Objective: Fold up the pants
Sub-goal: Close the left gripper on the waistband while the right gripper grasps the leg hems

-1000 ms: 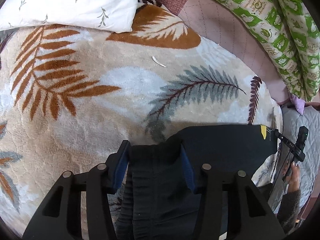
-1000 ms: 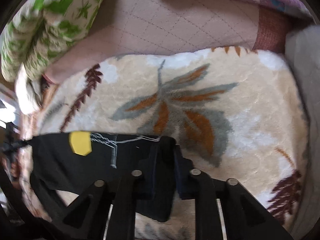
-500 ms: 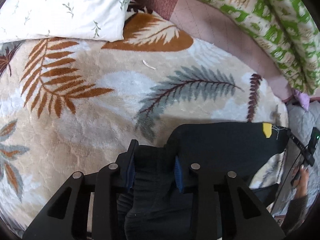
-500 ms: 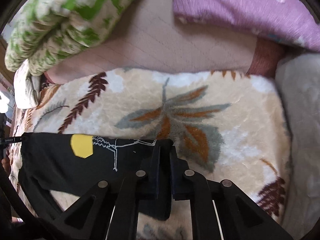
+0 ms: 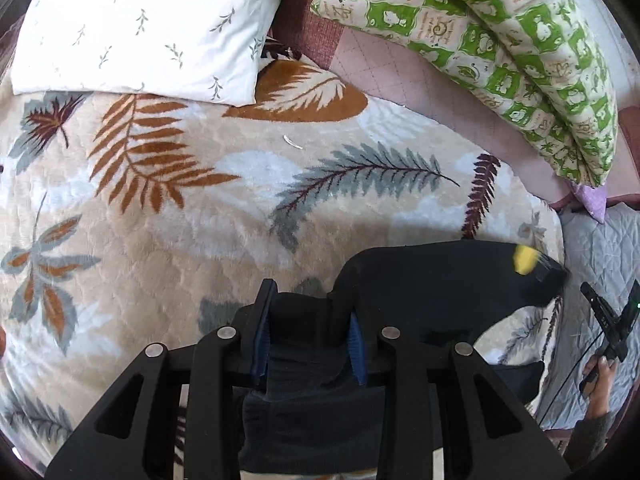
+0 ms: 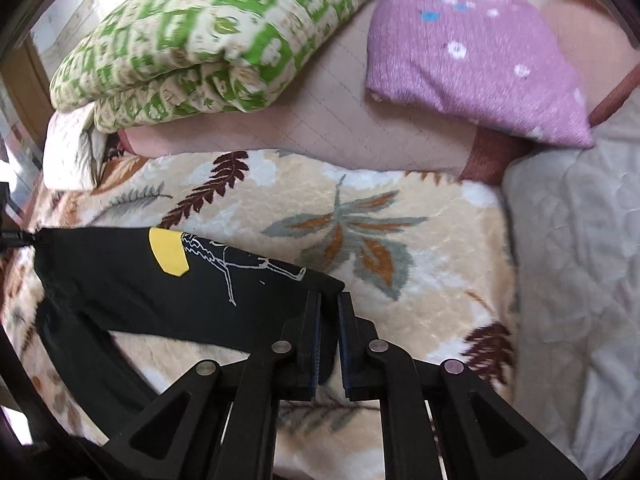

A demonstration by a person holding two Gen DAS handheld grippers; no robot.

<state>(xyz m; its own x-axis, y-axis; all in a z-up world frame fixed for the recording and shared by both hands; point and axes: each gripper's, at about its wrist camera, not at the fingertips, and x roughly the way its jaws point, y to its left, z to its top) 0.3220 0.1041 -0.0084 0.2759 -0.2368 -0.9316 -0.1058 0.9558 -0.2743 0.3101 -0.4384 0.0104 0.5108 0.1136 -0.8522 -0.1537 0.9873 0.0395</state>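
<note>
Black pants point(image 5: 436, 284) with a yellow patch point(image 6: 168, 254) and a white line drawing hang stretched between the two grippers, lifted off the leaf-patterned blanket point(image 5: 200, 232). My left gripper point(image 5: 308, 308) is shut on a thick bunch of the black cloth at one end. The right gripper point(image 6: 329, 304) is shut on the thin corner of the pants point(image 6: 120, 276) at the other end. In the left wrist view the right gripper point(image 5: 612, 320) shows small at the far right, held by a person's hand point(image 5: 598, 380).
A white pillow point(image 5: 152, 24) lies at the head of the blanket. A folded green-and-cream quilt point(image 6: 208, 32) and a purple pillow point(image 6: 480, 64) rest on the pink sheet point(image 6: 360, 132) behind. A grey quilted cover point(image 6: 580, 260) lies to the right.
Both grippers closed further on the pants and rose, lifting the cloth off the blanket. The right gripper rolled, so the pants edge now slants.
</note>
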